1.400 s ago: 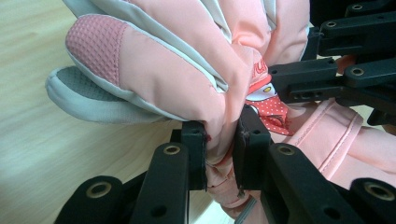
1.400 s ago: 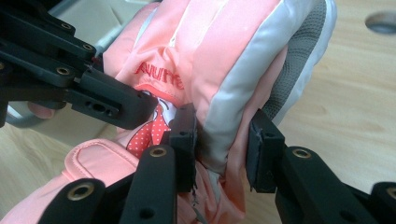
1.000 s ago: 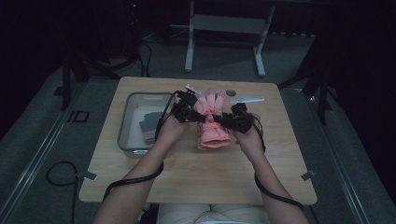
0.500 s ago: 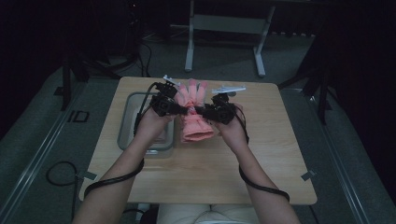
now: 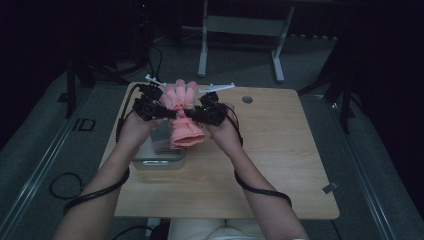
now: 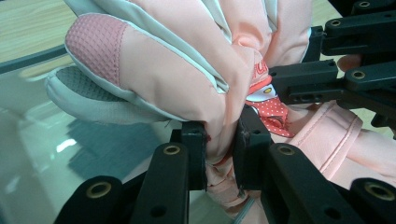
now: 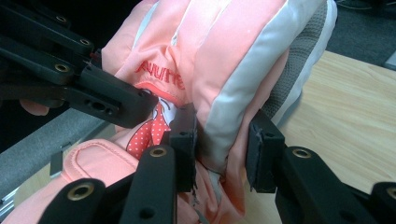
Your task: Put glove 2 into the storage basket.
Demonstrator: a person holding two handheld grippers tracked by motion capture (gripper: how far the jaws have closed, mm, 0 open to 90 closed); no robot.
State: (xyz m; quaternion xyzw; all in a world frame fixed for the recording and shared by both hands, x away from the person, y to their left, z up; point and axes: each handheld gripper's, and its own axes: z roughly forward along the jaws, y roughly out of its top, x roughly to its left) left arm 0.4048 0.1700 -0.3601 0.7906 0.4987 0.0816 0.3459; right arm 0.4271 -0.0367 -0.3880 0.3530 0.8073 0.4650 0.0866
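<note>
Seen from above, a person's forearms reach over a wooden counter (image 5: pixel 280 165). The left gripper (image 5: pixel 167 112) and right gripper (image 5: pixel 189 116) pinch a pink glove (image 5: pixel 184 122) from either side, above a clear container (image 5: pixel 159 159).

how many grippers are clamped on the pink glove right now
2. The left gripper pinches the pink glove at its wrist on one side, and the right gripper grips the opposite side, both holding it above the table.
</note>
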